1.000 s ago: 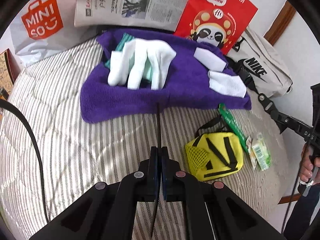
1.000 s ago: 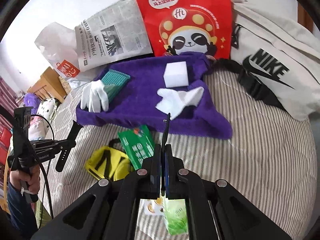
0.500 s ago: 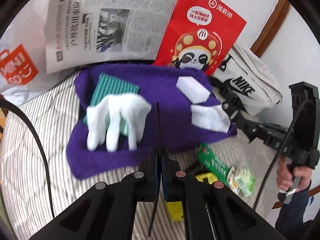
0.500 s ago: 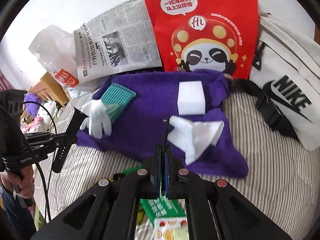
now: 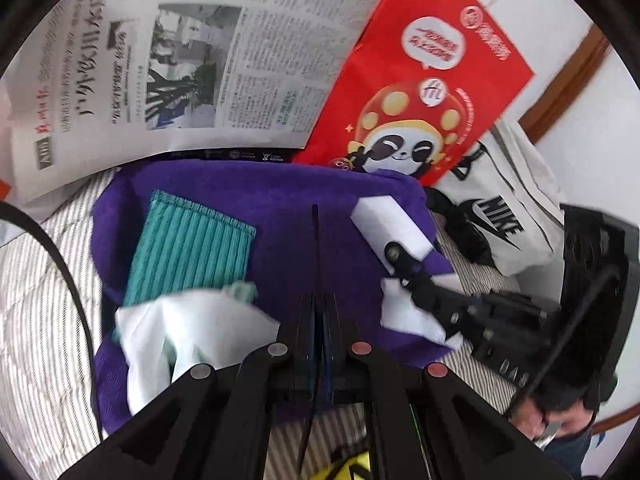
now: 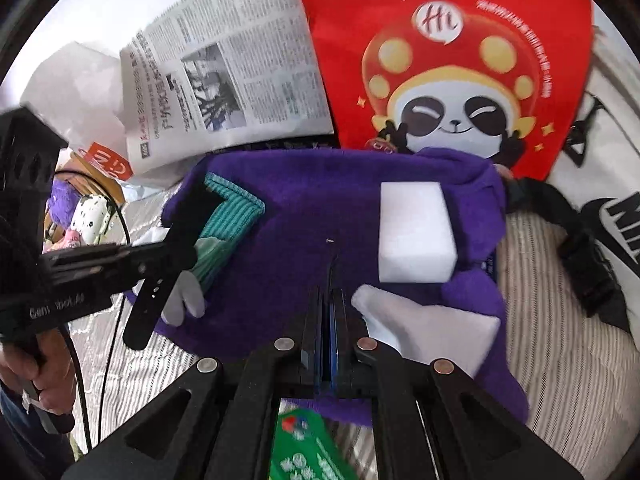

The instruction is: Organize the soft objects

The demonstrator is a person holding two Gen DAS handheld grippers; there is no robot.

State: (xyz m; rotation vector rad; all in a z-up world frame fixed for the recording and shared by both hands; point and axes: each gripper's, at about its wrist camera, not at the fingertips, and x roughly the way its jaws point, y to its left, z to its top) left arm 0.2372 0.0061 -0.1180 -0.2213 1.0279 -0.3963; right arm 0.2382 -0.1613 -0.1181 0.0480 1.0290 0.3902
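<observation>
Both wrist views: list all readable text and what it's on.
"NIKE": white fabric bag.
"Hi": red paper panda bag; its Chinese slogans are too blurred.
"DAS": black right tool's body.
Grey newspaper: print too small.
Green packet: blurred.

This is a home bedroom. A bed with a grey-and-white striped quilted cover [image 6: 560, 320] fills the lower part of both views, and personal belongings are propped along the white wall behind it: an open printed newspaper [image 5: 208, 52], a red paper shopping bag with a cartoon panda [image 6: 452, 80], a white plastic shop bag with an orange logo [image 6: 108, 160] and a cream canvas sports bag with a black logo [image 5: 516, 216]. Soft plush toys [image 6: 84, 216] lie beside the bed, and brown wooden trim [image 5: 568, 84] runs up the wall.
</observation>
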